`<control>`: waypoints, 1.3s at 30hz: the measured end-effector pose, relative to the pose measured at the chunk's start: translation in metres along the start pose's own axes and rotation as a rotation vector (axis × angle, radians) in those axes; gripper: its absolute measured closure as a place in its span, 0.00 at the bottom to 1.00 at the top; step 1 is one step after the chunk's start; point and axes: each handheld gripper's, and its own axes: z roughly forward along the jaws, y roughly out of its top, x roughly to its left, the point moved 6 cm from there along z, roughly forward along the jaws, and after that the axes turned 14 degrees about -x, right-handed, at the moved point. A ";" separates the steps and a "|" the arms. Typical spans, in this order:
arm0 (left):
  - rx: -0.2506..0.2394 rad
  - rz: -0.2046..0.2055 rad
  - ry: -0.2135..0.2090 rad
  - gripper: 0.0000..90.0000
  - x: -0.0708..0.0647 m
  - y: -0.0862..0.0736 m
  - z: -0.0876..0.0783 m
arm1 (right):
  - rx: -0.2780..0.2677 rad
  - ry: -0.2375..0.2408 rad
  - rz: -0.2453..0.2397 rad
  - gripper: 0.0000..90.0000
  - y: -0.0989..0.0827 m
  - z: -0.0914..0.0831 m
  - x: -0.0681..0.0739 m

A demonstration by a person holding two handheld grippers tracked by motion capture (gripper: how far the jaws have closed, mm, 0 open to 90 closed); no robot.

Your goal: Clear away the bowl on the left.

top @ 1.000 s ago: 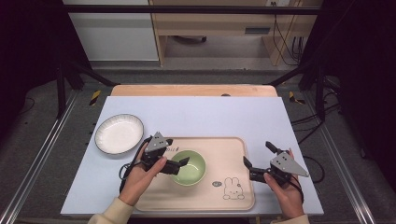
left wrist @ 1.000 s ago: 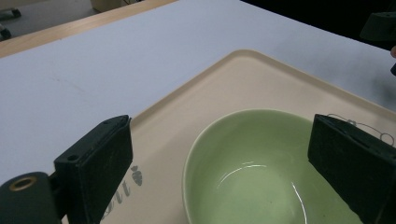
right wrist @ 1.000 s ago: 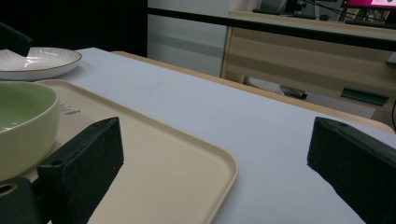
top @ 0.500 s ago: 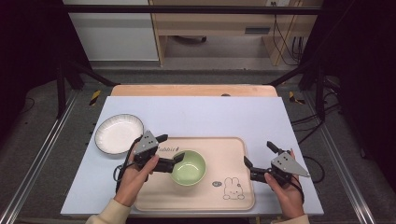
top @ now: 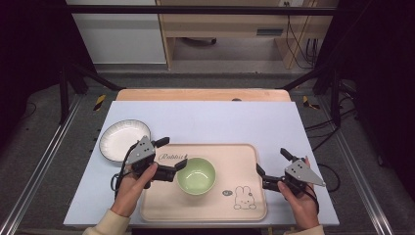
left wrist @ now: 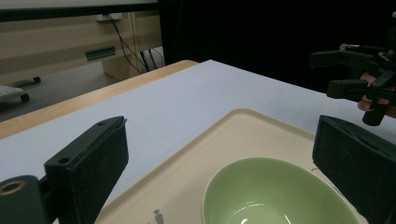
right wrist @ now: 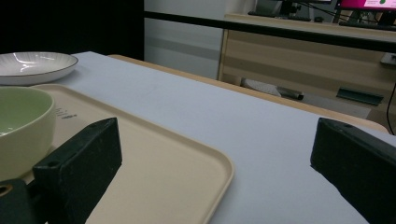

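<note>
A light green bowl (top: 196, 175) (left wrist: 275, 186) (right wrist: 18, 128) stands empty on a cream tray (top: 235, 159) (left wrist: 243, 133) (right wrist: 154, 172) with a rabbit print. My left gripper (top: 172, 153) (left wrist: 219, 140) is open at the tray's left edge. Its jaws point at the bowl's left side with a small gap to the rim, and nothing is between them. My right gripper (top: 271, 161) (right wrist: 215, 140) is open beside the tray's right edge, over the table, and holds nothing.
A white plate (top: 123, 140) (right wrist: 32, 63) lies on the pale blue tabletop (top: 220, 122) left of the tray, just behind my left hand. In the left gripper view the right gripper (left wrist: 359, 79) shows far off. Cabinets and cables stand beyond the table's far edge.
My left gripper has drawn back to the left, from the bowl's rim to the tray's left edge. The bowl stays in place and the right gripper has barely moved.
</note>
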 end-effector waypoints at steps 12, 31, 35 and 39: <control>-0.015 0.010 0.018 0.04 0.009 0.007 -0.016 | 0.001 0.002 -0.001 0.02 0.000 0.000 0.001; -0.048 0.035 0.082 0.04 0.028 0.008 -0.049 | -0.002 0.001 -0.004 0.03 0.000 0.000 0.001; -0.050 0.027 0.102 0.04 0.033 0.006 -0.056 | -0.001 0.001 -0.005 0.03 0.000 0.000 0.001; -0.048 0.041 0.121 0.04 0.039 0.002 -0.065 | -0.002 0.002 -0.005 0.03 0.000 0.000 0.001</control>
